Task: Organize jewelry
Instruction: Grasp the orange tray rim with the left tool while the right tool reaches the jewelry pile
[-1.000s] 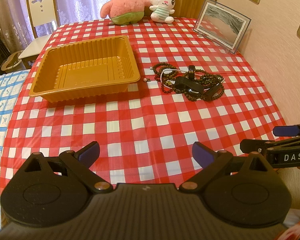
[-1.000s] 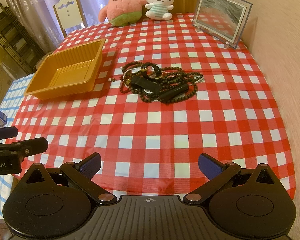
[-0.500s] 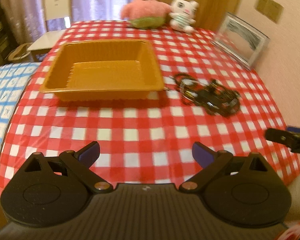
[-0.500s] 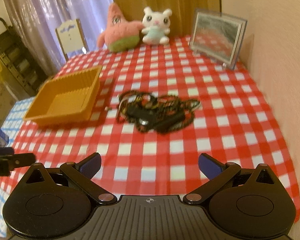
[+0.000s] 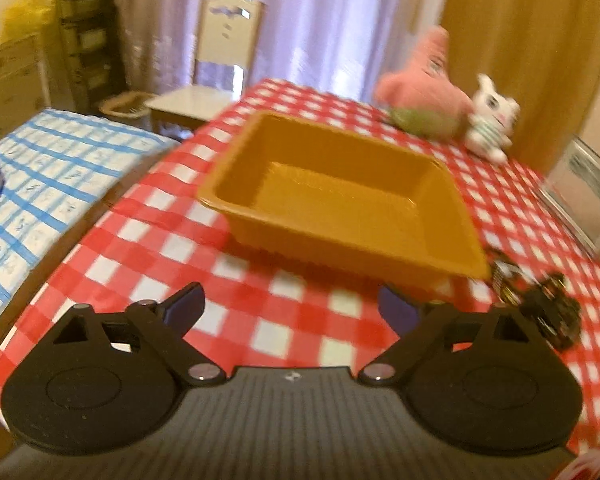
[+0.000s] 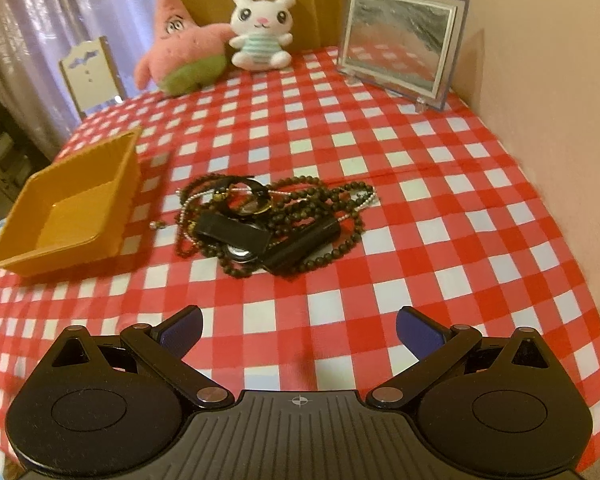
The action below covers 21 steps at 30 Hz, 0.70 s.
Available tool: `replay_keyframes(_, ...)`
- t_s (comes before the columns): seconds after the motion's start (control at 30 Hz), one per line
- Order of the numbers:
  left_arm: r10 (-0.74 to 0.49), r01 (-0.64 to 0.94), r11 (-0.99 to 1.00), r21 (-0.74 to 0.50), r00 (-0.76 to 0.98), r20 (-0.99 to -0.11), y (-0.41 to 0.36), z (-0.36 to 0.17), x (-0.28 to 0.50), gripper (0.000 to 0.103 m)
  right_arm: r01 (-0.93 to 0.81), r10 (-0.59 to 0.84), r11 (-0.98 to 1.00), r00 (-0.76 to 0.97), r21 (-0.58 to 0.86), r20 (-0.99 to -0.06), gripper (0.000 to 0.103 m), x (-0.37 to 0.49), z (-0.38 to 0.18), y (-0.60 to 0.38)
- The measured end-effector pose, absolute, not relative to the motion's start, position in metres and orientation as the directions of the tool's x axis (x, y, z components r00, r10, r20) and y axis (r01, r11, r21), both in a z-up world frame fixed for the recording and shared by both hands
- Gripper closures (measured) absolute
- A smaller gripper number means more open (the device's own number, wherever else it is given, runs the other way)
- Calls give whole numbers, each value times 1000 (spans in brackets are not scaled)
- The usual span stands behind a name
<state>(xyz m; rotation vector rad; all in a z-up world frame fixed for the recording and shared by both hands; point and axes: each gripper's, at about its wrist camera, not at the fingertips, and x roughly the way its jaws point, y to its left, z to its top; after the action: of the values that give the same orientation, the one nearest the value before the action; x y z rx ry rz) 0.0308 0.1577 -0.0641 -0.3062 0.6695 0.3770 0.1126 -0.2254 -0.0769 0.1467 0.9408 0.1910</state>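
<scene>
Centrally in the right wrist view, the tangled jewelry (image 6: 274,222) lies on the checked counter (image 6: 440,208), just right of the orange tray (image 6: 66,204) (nothing inside it). Right gripper (image 6: 298,330) jaws stand spread over bare cloth; left gripper (image 5: 292,308) jaws, spread too, have just been closing slightly, nothing between them.

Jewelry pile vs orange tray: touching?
Apart. The right wrist view shows checked tablecloth between the jewelry pile and the orange tray's near wall; even the stray bead end stops short of it.
</scene>
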Motion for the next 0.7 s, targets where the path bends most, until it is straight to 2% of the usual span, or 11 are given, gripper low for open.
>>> replay_keyframes(0.4, 304, -541, 776, -326, 772, -558, 218, -97, 69, 18, -21, 170, 979, 626, 201, -761, 0, 153, -83, -208)
replay_keyframes(0.47, 306, -548, 760, -349, 776, -552, 224, -103, 76, 28, -20, 165, 981, 622, 195, -765, 0, 157, -85, -204)
replay_keyframes(0.57, 317, -555, 753, -353, 776, -545, 230, -111, 85, 37, -17, 156, 983, 610, 185, -777, 0, 161, -90, -199)
replay_keyframes(0.7, 350, -567, 757, -326, 772, -530, 234, -119, 96, 43, -25, 153, 985, 589, 171, -793, 0, 164, -96, -192)
